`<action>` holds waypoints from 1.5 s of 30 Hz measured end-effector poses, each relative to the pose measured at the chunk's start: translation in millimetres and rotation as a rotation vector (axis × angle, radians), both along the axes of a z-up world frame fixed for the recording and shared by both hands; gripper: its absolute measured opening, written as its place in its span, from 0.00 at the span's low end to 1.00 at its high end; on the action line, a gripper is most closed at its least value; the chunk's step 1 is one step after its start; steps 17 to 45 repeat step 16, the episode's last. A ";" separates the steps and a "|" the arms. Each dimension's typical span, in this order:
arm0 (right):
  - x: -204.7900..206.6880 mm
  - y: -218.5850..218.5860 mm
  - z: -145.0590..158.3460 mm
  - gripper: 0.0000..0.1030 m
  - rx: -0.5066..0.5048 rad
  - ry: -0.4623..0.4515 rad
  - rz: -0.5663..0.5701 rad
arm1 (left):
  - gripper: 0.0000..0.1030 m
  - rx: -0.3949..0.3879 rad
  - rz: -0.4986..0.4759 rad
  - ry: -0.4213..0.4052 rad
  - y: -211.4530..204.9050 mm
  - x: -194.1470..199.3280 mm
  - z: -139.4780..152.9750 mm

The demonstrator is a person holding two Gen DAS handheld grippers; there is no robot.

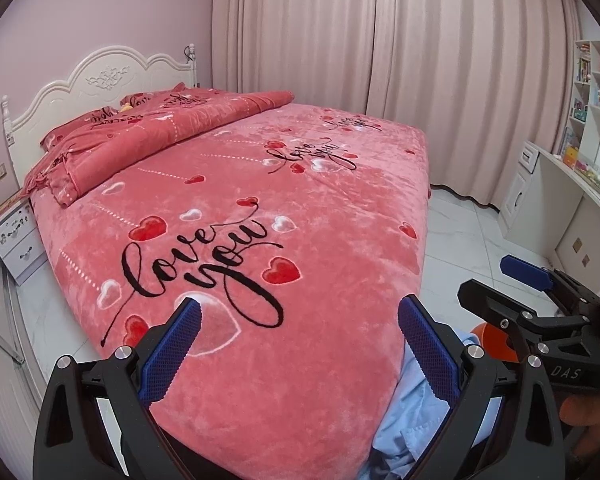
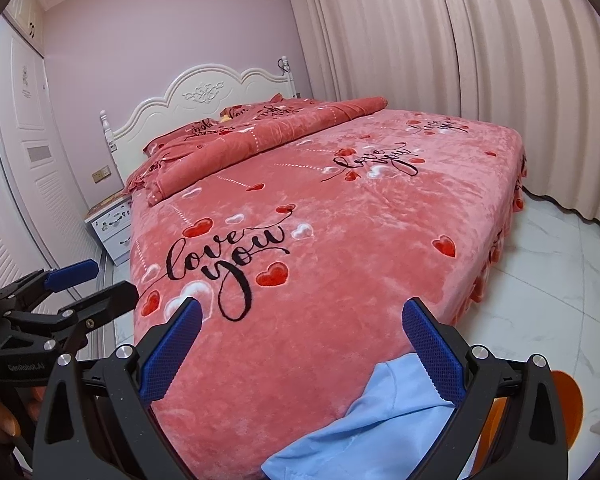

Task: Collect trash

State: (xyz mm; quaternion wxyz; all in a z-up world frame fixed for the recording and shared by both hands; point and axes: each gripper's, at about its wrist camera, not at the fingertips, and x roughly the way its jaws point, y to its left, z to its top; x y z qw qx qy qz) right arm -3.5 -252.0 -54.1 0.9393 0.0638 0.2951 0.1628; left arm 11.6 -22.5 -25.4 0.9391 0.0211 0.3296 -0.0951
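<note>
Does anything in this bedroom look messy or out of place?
Mostly tidy. A light blue cloth lies crumpled at the bed's near corner, beside something orange. The quilt is bunched near the headboard. No obvious trash shows.

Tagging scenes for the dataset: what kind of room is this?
A bedroom, almost certainly. A bed with a white headboard fills both views, a nightstand stands beside it, and full-length curtains hang behind.
</note>
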 end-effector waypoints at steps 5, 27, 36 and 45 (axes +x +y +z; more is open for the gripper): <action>0.7 0.0 -0.4 0.95 0.001 0.001 0.000 | 0.94 0.000 0.003 0.003 -0.1 1.9 0.3; 1.4 -0.2 -1.8 0.95 0.003 0.006 -0.002 | 0.94 0.016 0.011 0.016 -2.2 2.8 -3.6; 1.4 -0.2 -1.8 0.95 0.003 0.006 -0.002 | 0.94 0.016 0.011 0.016 -2.2 2.8 -3.6; 1.4 -0.2 -1.8 0.95 0.003 0.006 -0.002 | 0.94 0.016 0.011 0.016 -2.2 2.8 -3.6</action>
